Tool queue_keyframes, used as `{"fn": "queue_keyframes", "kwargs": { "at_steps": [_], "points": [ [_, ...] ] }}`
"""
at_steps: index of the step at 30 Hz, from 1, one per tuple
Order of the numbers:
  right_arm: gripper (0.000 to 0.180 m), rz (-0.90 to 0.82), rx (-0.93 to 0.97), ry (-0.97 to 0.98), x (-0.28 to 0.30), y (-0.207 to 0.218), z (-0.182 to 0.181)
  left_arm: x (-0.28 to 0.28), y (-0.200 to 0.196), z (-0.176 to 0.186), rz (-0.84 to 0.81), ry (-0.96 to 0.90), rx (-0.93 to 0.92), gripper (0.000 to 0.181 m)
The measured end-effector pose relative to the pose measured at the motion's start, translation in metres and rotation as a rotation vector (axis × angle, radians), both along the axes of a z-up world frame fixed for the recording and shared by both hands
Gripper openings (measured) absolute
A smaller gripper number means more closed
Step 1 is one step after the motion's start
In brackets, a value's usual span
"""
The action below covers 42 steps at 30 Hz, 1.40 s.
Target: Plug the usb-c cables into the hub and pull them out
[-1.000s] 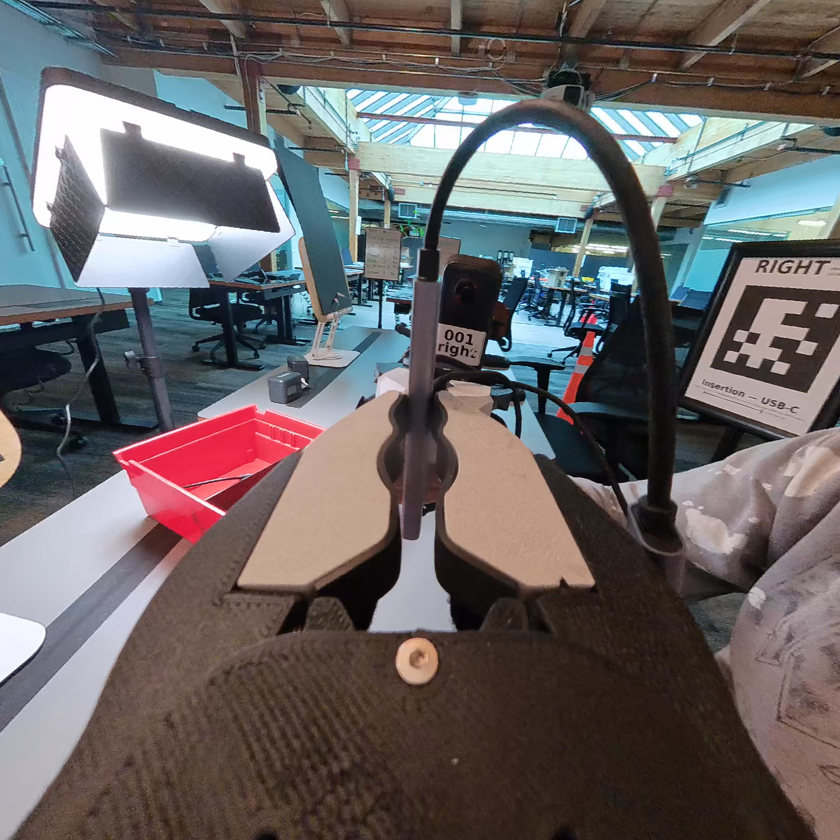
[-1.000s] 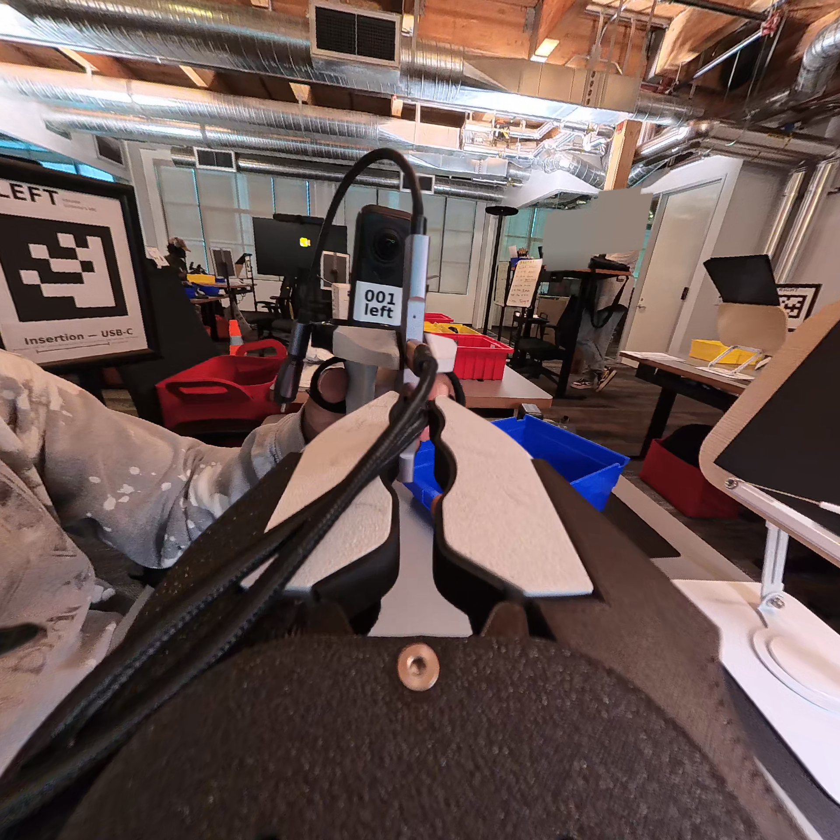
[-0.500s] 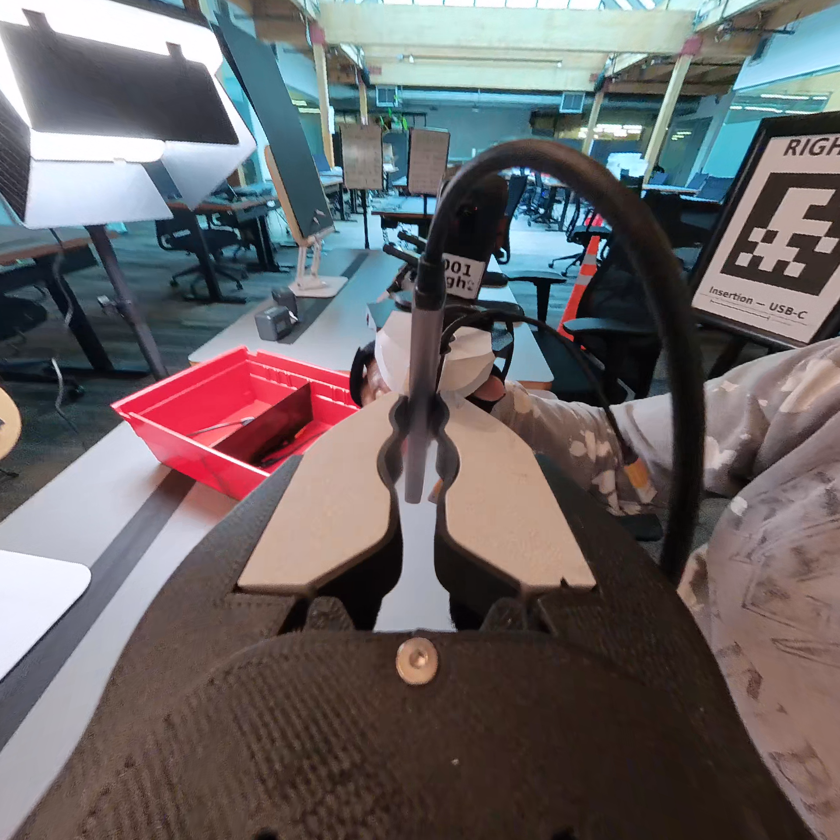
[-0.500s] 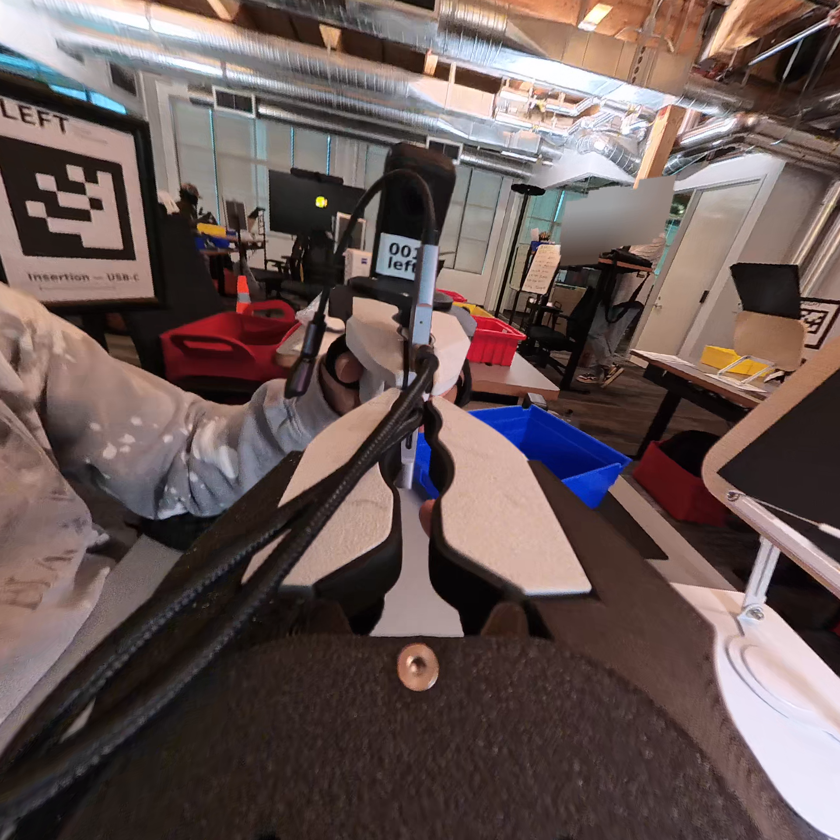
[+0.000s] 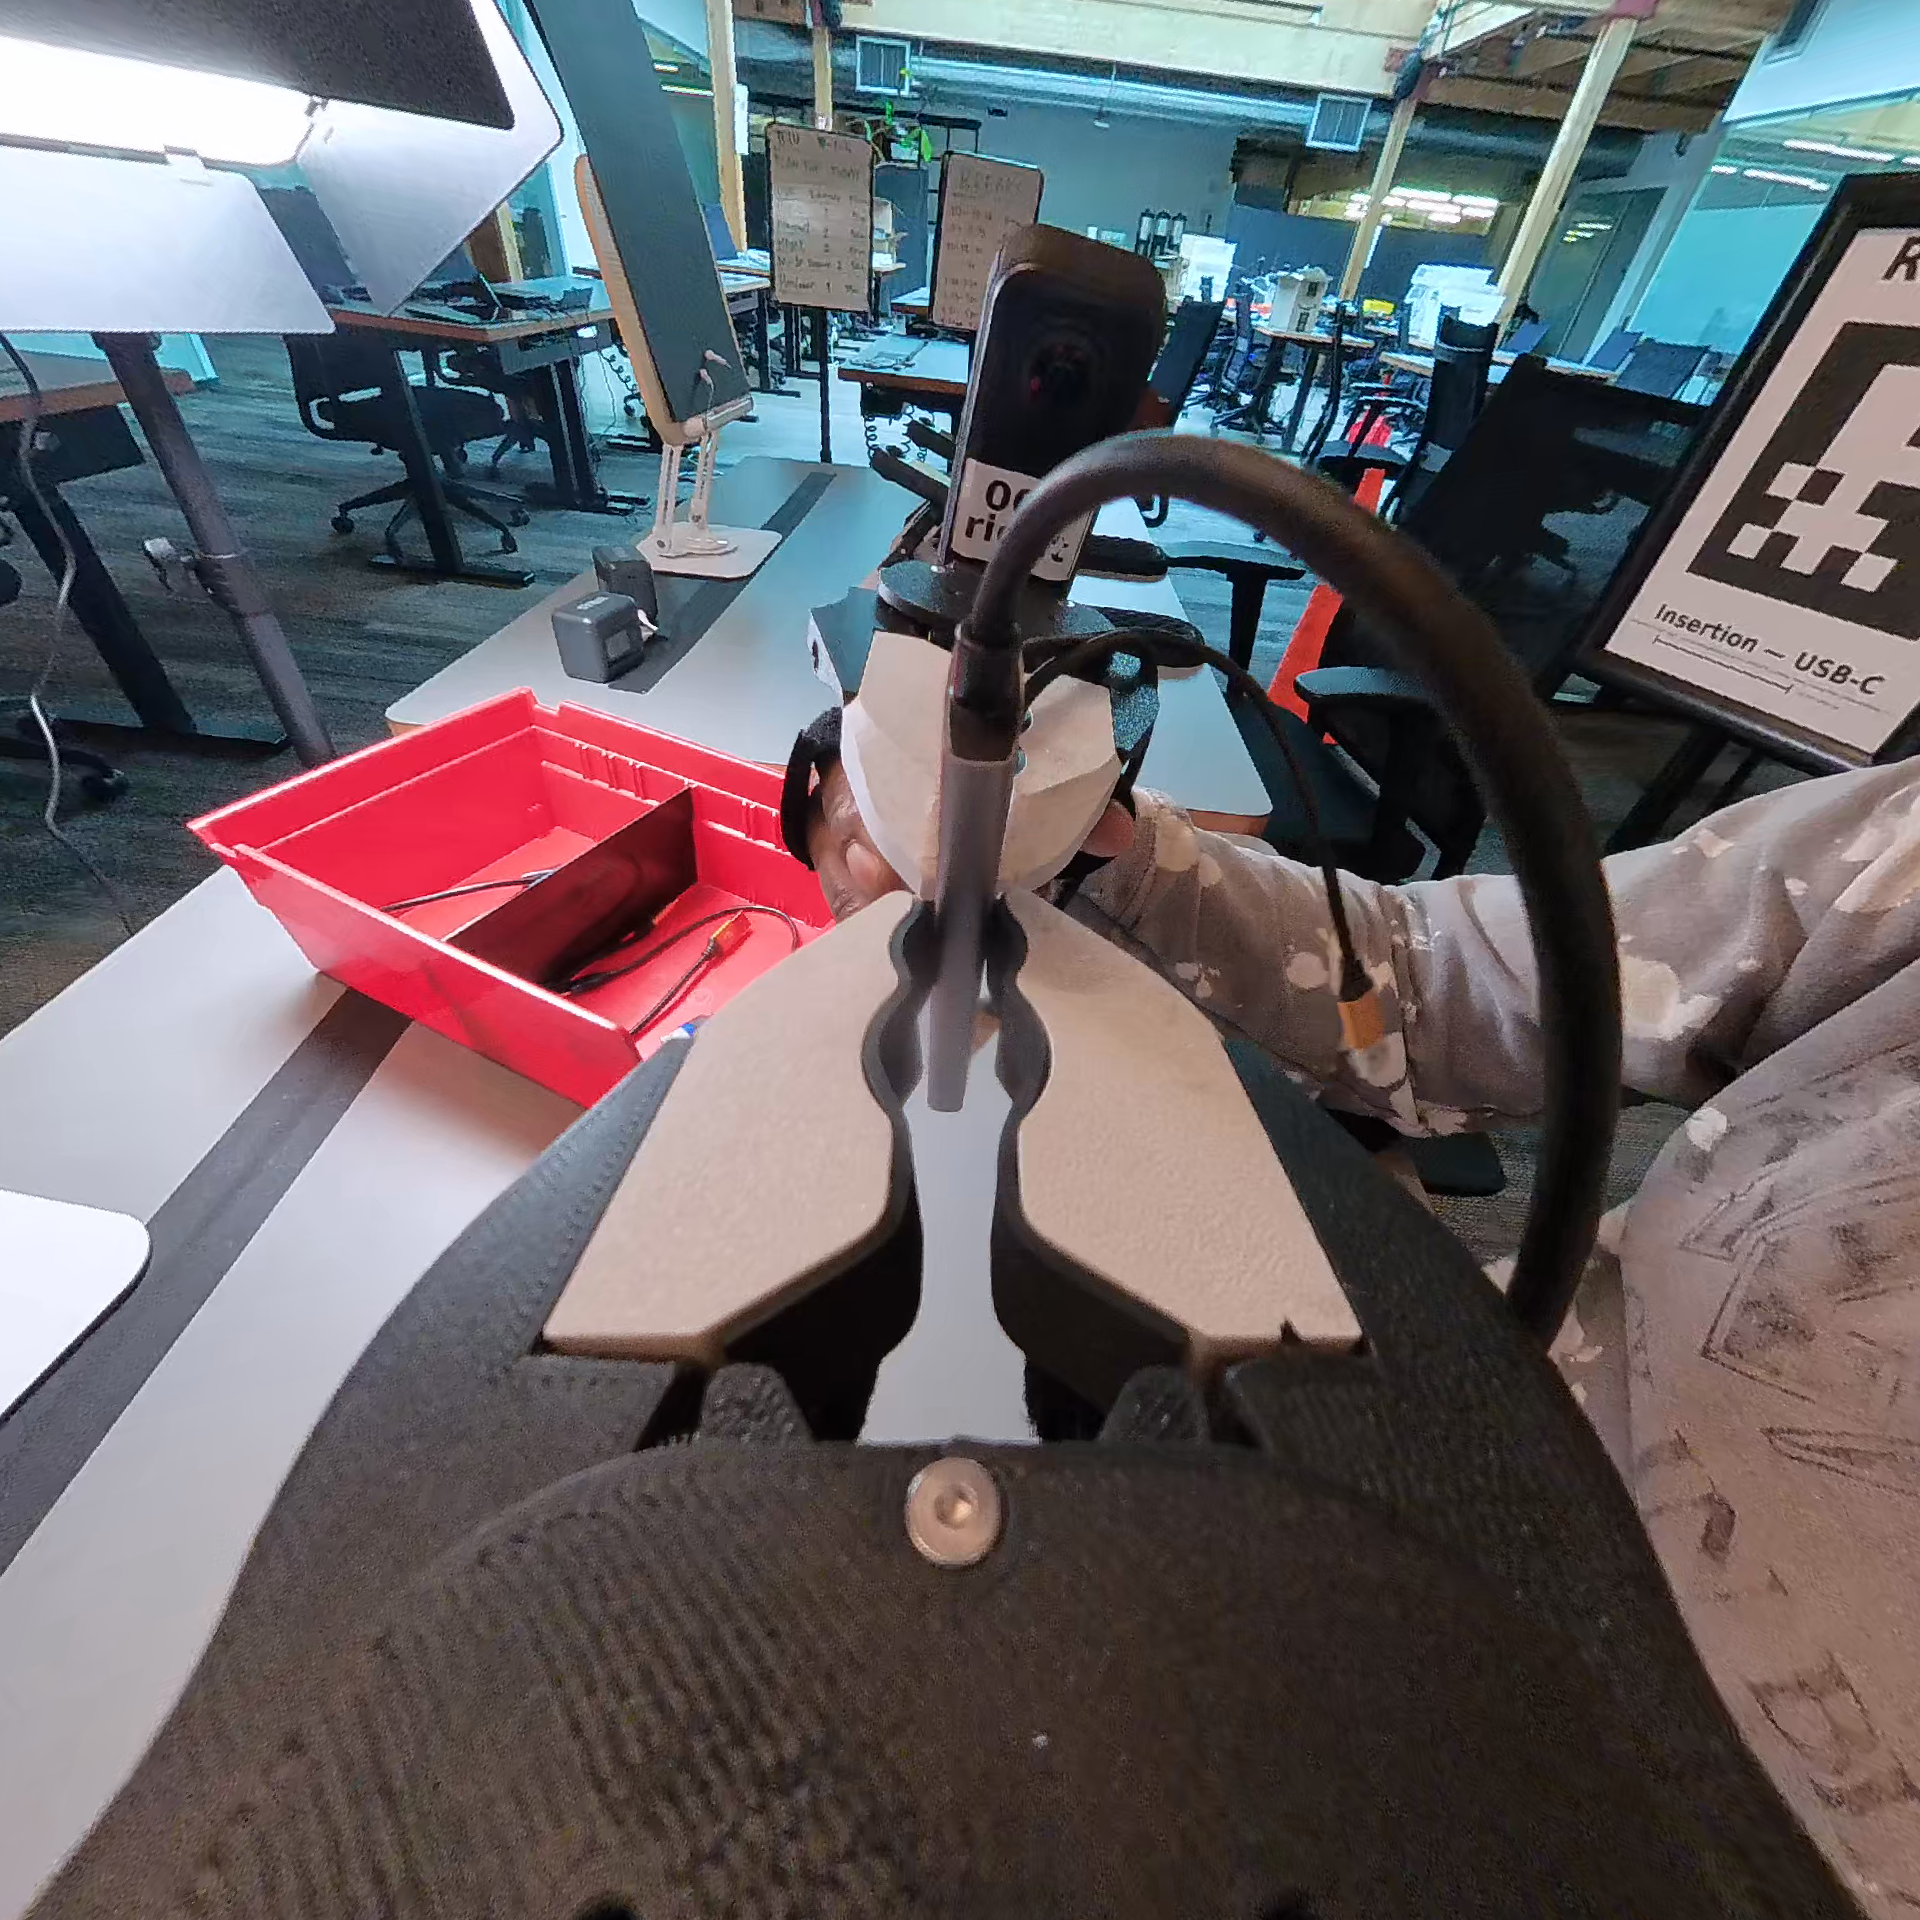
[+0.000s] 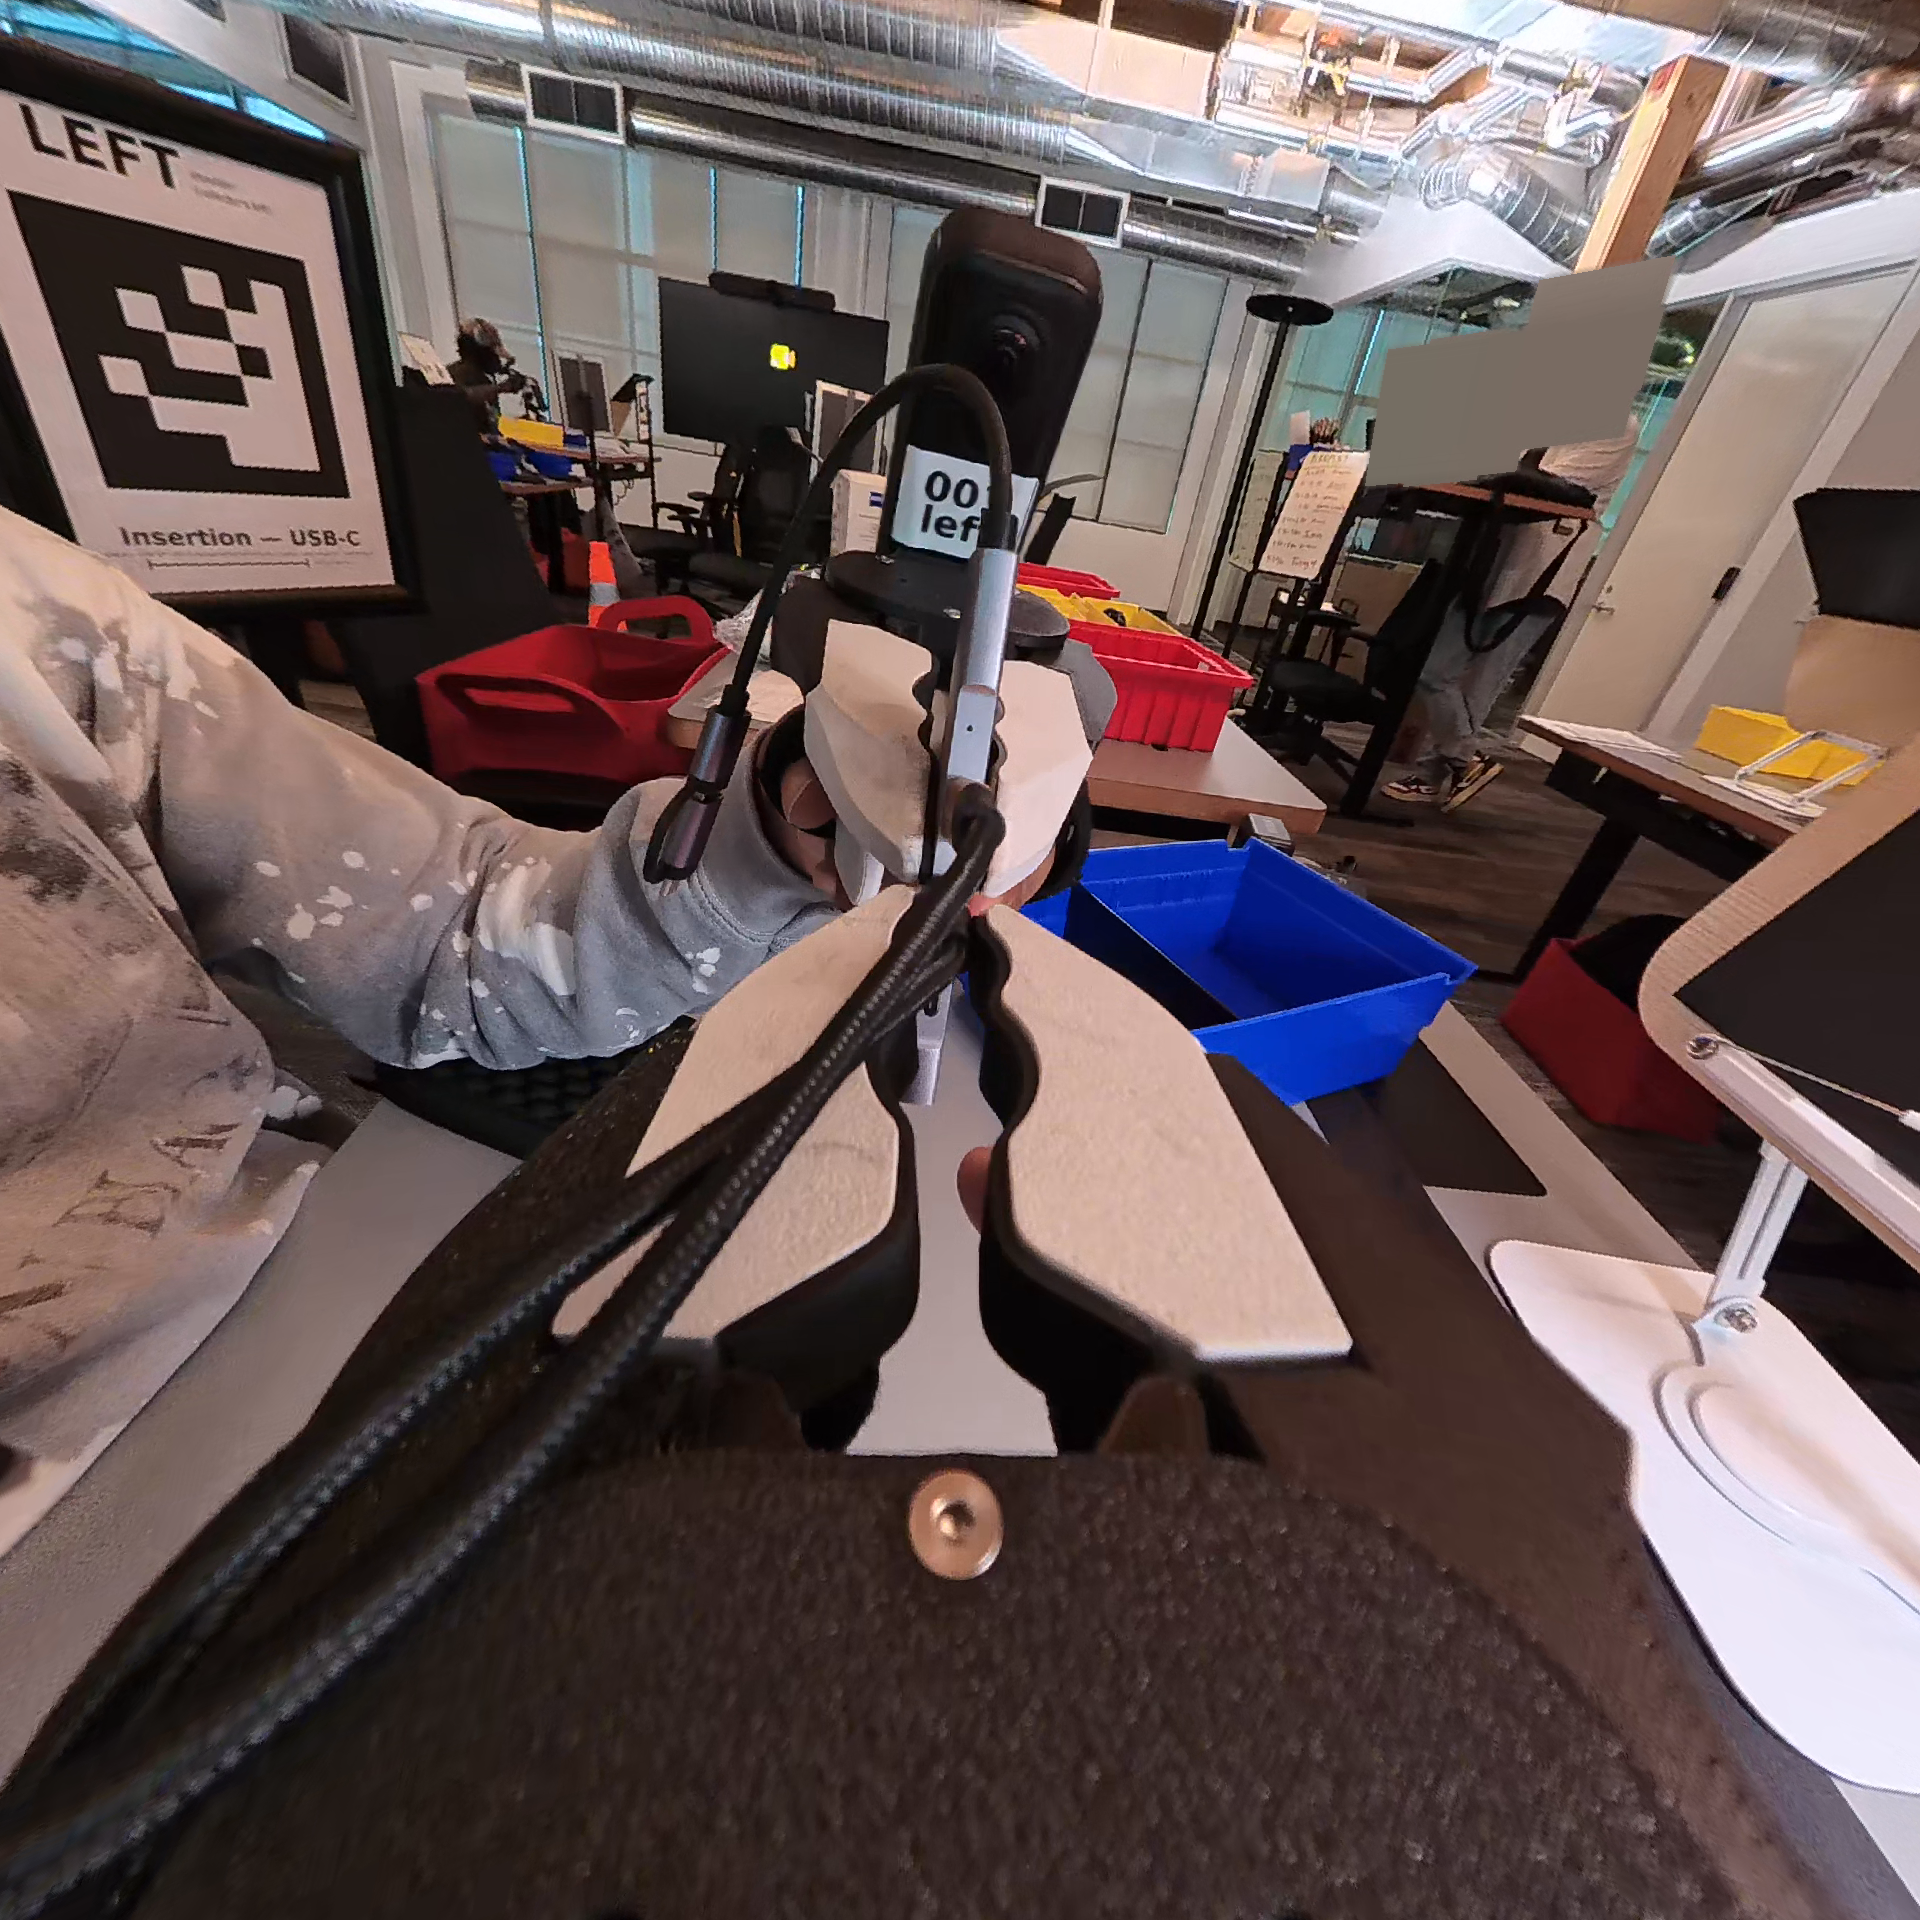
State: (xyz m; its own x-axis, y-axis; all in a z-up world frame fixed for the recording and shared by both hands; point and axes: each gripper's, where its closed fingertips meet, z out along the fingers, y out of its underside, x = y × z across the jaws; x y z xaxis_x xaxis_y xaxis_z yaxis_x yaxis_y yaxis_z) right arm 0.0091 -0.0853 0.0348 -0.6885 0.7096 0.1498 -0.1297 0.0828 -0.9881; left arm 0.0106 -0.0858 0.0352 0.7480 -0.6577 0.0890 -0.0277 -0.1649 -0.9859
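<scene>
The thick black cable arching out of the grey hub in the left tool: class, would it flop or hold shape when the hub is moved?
The cable probably holds shape: it stands in a smooth arch above the hub. It may tug sideways, since it ends beside the sleeve.

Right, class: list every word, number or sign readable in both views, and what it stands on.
I won't copy wording; these bear it:
Framed marker sign, left wrist view, right edge.
Framed marker sign, right wrist view, left edge.
White sticker on black camera, left wrist view.
White sticker on black camera, right wrist view.
Two whiteboards, far back: too small to read.
</scene>
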Motion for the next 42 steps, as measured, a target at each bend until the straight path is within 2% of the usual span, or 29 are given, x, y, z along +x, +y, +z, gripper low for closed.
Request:
{"fn": "queue_keyframes", "kwargs": {
  "at_steps": [9,25,32,34,39,42],
  "points": [
    [0.007,-0.027,0.020,-0.008,0.000,0.003,0.000,-0.001,0.003,-0.001,0.017,0.006,-0.016,0.011],
    [0.007,-0.005,0.070,-0.080,0.003,0.002,-0.011,-0.001,-0.001,-0.015,0.022,0.136,-0.084,0.010],
    [0.007,0.000,-0.036,-0.078,-0.004,0.004,-0.008,-0.007,0.000,-0.014,0.053,0.164,0.009,0.010],
    [0.007,0.022,-0.076,-0.068,-0.003,0.002,-0.003,-0.008,-0.001,-0.011,0.038,0.137,0.028,0.019],
    [0.007,0.022,-0.067,-0.064,-0.005,-0.005,-0.002,-0.002,-0.002,-0.011,0.020,0.186,0.087,0.010],
    [0.007,0.011,-0.037,-0.055,-0.005,-0.007,-0.003,-0.003,-0.002,-0.013,0.039,0.225,0.048,0.010]
  ]
}}
